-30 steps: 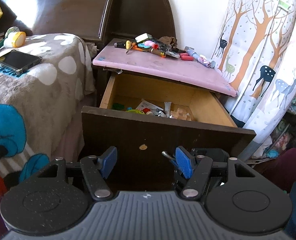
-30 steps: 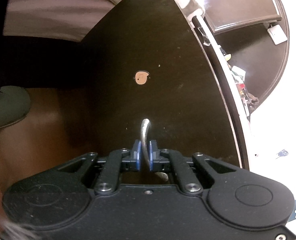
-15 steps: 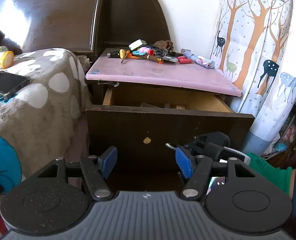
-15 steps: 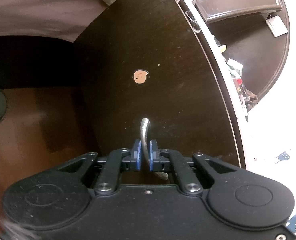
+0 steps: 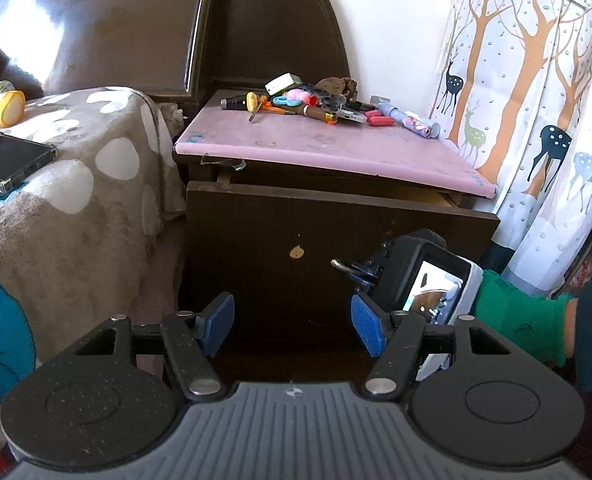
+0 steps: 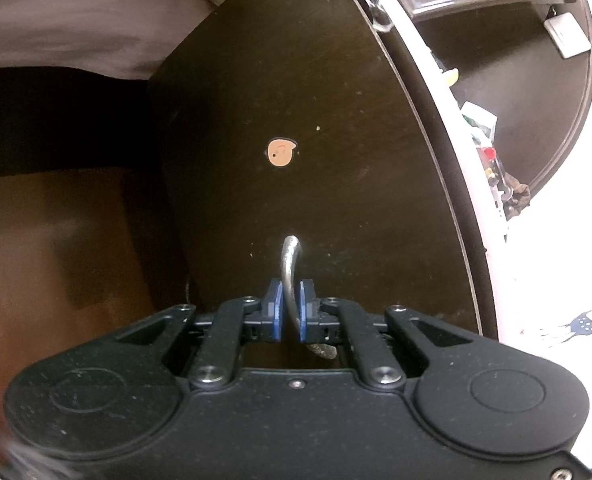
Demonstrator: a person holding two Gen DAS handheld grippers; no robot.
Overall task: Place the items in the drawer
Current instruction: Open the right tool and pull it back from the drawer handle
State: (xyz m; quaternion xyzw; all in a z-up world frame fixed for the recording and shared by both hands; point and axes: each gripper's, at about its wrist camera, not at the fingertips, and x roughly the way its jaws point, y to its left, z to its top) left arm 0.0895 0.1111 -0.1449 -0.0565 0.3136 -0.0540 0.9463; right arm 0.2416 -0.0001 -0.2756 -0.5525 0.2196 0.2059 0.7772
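Note:
The dark wooden drawer front [image 5: 296, 224] of the nightstand stands only a narrow gap out from the cabinet. My right gripper [image 6: 290, 312] is shut on the drawer's curved metal handle [image 6: 290, 256]; it also shows in the left wrist view [image 5: 362, 272], holding the handle [image 5: 340, 265]. My left gripper [image 5: 292, 326] is open and empty, hanging low in front of the drawer. A pile of small items [image 5: 308, 102], among them screwdrivers, scissors and pens, lies on the pink nightstand top [image 5: 320, 144]. The drawer's inside is hidden.
A bed with a spotted brown blanket [image 5: 76, 184] stands left of the nightstand, with a phone [image 5: 12, 160] on it. A curtain printed with deer and trees [image 5: 536, 100] hangs to the right. A dark headboard [image 5: 136, 20] stands behind.
The drawer has slid from wide open to almost shut, with my right gripper on its handle the whole time. The left gripper has dropped lower and stayed open.

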